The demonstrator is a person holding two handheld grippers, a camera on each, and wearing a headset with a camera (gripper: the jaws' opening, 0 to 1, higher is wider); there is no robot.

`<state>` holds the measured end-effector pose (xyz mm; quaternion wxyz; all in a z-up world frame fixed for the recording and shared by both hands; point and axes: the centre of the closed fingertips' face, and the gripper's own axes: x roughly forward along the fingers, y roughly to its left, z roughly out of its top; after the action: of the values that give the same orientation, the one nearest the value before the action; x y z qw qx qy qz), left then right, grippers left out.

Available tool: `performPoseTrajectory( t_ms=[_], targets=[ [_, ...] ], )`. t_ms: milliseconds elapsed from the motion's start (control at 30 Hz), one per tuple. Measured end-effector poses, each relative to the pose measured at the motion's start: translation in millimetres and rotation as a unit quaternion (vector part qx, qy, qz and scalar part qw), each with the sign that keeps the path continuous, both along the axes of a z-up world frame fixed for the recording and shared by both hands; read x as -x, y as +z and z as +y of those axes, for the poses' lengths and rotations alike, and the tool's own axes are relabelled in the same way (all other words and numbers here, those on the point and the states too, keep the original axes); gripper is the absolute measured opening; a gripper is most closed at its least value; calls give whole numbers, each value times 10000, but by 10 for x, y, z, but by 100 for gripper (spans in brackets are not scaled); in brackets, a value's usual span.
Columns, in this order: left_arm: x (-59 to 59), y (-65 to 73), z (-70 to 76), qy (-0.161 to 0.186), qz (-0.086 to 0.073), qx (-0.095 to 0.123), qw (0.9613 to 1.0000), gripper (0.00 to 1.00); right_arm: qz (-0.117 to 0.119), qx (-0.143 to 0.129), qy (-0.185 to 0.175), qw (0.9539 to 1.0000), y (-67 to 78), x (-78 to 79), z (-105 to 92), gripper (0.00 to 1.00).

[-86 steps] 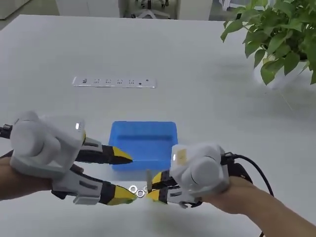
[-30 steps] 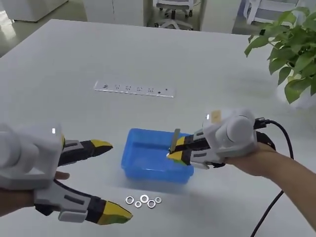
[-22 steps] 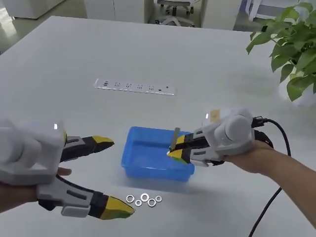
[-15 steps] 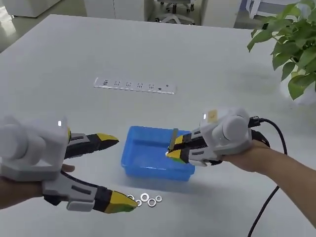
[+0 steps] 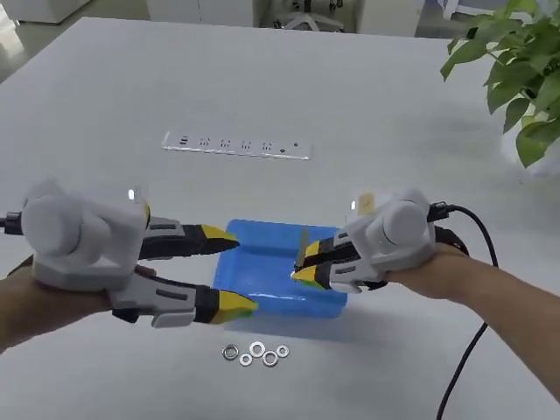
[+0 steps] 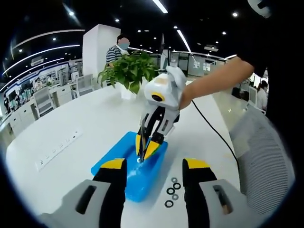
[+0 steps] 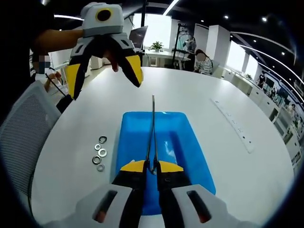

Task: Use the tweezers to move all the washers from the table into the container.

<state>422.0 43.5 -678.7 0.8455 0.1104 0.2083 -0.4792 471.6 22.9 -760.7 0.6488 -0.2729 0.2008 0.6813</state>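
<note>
Blue plastic container (image 5: 289, 304) sits on a white table (image 5: 394, 131), directly beneath the tips of my right gripper (image 5: 302, 273). That gripper's jaws are pressed together on a pair of thin metal tweezers (image 5: 303, 248). The tweezers run straight forward from the jaws, with their points over the inside of the container. Whether those points carry anything is too small to tell.

My left gripper (image 5: 236, 272) hangs with its yellow-tipped jaws spread wide apart, holding nothing. It faces the right gripper, with its jaw tips close to one end of the container.

A small cluster of silver washers (image 5: 256, 353) lies on the table just beside the container's long side, to the left of my right gripper's jaws. They touch neither gripper. Beyond both grippers lie a white power strip (image 5: 236, 145) and a leafy green plant (image 5: 525, 70).
</note>
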Motion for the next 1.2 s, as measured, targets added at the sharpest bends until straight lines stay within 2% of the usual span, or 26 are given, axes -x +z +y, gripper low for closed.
performPoseTrajectory(
  t_ms=[133,400,567,900,1200],
  targets=[
    [-128,-7,-61,-116,-85,-114,9998,44,31,35,15,10000,-35,-3,6,9],
    [-325,-33,-206,-325,-165,-154,9992,28,48,106,57,9999,-85,4,0,10],
    [-415,-98,-264,-387,-170,-236,9988,25,59,154,82,9998,-122,9,-10,10],
    [-469,-203,-417,-776,-151,-390,9961,17,29,255,208,9995,-175,49,-40,10],
    [-488,-268,-447,-986,-143,-469,9939,9,14,290,250,9993,-197,54,-48,10]
  ],
)
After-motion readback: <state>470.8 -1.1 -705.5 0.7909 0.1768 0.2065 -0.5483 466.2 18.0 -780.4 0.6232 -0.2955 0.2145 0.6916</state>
